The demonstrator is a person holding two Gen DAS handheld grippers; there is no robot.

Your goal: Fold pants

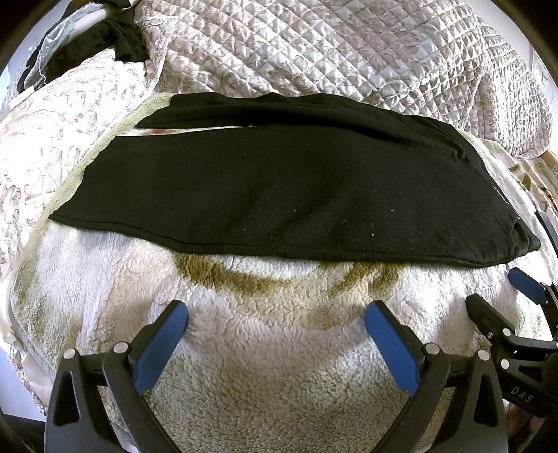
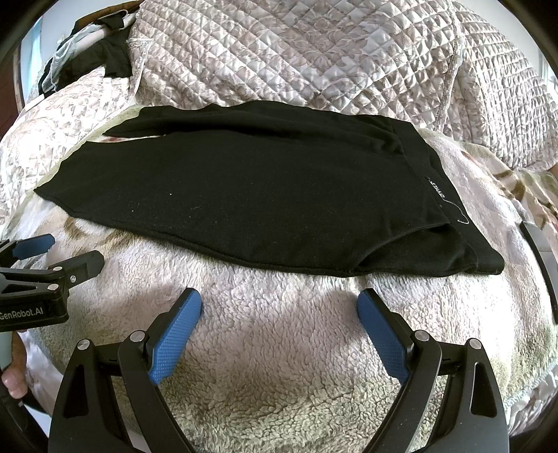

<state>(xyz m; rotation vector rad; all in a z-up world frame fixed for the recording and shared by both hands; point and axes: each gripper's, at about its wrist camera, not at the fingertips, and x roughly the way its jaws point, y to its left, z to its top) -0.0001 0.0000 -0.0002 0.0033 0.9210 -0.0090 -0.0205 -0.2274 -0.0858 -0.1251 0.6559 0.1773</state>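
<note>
Evidently the black knit pants (image 1: 279, 181) are laid out flat across the middle of both wrist views, on a fluffy cream-and-tan fleece blanket (image 1: 272, 348), with the waistband toward the right of the frame and the leg hems toward the left. One leg lies over most of the other, and a thin strip of blanket shows between them at the upper left of the garment, so the legs are not quite squared up. A small white printed mark sits near the waistband (image 2: 439, 191) in the right wrist view. I judge the lengthwise fold to be roughly made and the crosswise fold not yet begun. The next move likely calls for each tool to pinch an end or a corner of the near edge, taking both layers together so the top leg does not slide.

Neither tool has the cloth. The left gripper (image 1: 275, 331) has its blue-padded fingers spread wide, hanging over bare fleece short of the pants' near seam. The right gripper (image 2: 279, 313) is likewise spread wide, empty, just short of the hem line below the waistband end.

Behind the pants, a quilted floral bedspread (image 1: 348, 52) fills the upper frame, with a dark heap of clothes (image 1: 115, 31) at the upper left.
</note>
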